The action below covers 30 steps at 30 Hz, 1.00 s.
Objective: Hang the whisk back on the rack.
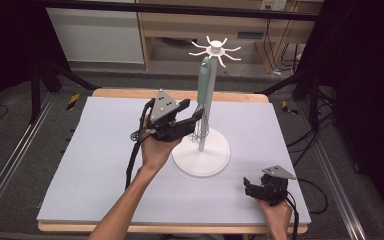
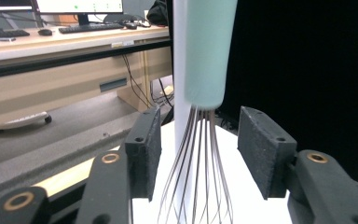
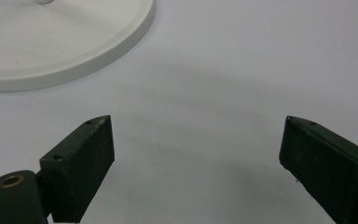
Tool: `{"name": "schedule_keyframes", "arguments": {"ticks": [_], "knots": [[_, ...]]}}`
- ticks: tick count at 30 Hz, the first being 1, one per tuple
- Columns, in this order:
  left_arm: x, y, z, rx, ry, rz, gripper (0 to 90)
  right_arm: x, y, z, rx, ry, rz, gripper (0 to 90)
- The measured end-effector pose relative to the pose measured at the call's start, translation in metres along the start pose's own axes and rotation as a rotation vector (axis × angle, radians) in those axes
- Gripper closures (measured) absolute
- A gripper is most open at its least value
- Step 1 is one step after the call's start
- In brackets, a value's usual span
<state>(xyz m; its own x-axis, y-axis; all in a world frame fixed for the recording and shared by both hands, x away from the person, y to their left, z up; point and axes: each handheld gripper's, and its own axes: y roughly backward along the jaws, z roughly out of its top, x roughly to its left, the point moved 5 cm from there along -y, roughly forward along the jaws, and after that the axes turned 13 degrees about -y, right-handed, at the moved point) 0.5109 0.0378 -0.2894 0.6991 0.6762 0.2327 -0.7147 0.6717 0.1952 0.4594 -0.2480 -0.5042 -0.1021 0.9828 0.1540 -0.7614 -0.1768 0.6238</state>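
Jaws of the right gripper (image 1: 250, 188) stand wide apart over bare table (image 1: 105, 165), nearer to the person than the white stand (image 1: 201, 150). Farther back, the left gripper (image 1: 192, 112) is open, its pads beside the wires of the green whisk (image 1: 204, 85), not pressing. That whisk hangs from the stand's top hooks, against its pole.

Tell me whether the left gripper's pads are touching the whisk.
Apart. The left gripper view shows the left gripper pads standing clear on both sides of the whisk wires.

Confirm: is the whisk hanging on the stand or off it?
Hanging. The whisk hangs upright from a hook of the white stand, wires down clear of the base; the left gripper pads flank the wires without touching.
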Motion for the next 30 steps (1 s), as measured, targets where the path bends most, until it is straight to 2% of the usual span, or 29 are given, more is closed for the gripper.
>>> {"name": "schedule_keyframes", "arguments": {"ticks": [1,11,13,16,19,23,25,26,28,30], "knots": [[0.0,0.0,0.0,0.0,0.0,0.0,47.0,0.0,0.0,0.0,0.0,0.0,0.0,10.6],[0.006,0.019,-0.043,0.056,0.023,-0.01,40.1,-0.001,0.001,0.0,-0.002,-0.004,-0.004,10.3],[0.007,0.02,-0.048,0.06,0.027,-0.012,39.8,-0.002,0.0,0.0,-0.002,-0.004,-0.005,10.2],[0.008,0.025,-0.066,0.106,0.009,-0.016,37.9,-0.002,0.0,0.0,0.0,-0.006,-0.008,10.0],[0.009,0.027,-0.075,0.128,0.004,-0.016,36.7,-0.002,0.0,-0.001,0.0,-0.001,-0.01,10.0],[0.011,0.033,-0.098,0.163,0.02,-0.011,36.6,-0.003,0.0,-0.001,0.001,-0.005,-0.01,9.9],[0.011,0.034,-0.103,0.173,0.021,-0.011,36.7,-0.003,0.0,-0.001,0.003,-0.007,-0.012,9.8],[0.013,0.037,-0.113,0.19,0.031,-0.007,36.7,-0.003,0.0,-0.001,0.004,-0.006,-0.013,9.8],[0.014,0.04,-0.122,0.205,0.044,-0.006,36.7,-0.004,0.0,-0.001,0.005,-0.008,-0.015,9.8],[0.015,0.042,-0.127,0.215,0.044,-0.003,36.7,-0.004,0.0,-0.001,0.005,-0.009,-0.016,9.8]]}}
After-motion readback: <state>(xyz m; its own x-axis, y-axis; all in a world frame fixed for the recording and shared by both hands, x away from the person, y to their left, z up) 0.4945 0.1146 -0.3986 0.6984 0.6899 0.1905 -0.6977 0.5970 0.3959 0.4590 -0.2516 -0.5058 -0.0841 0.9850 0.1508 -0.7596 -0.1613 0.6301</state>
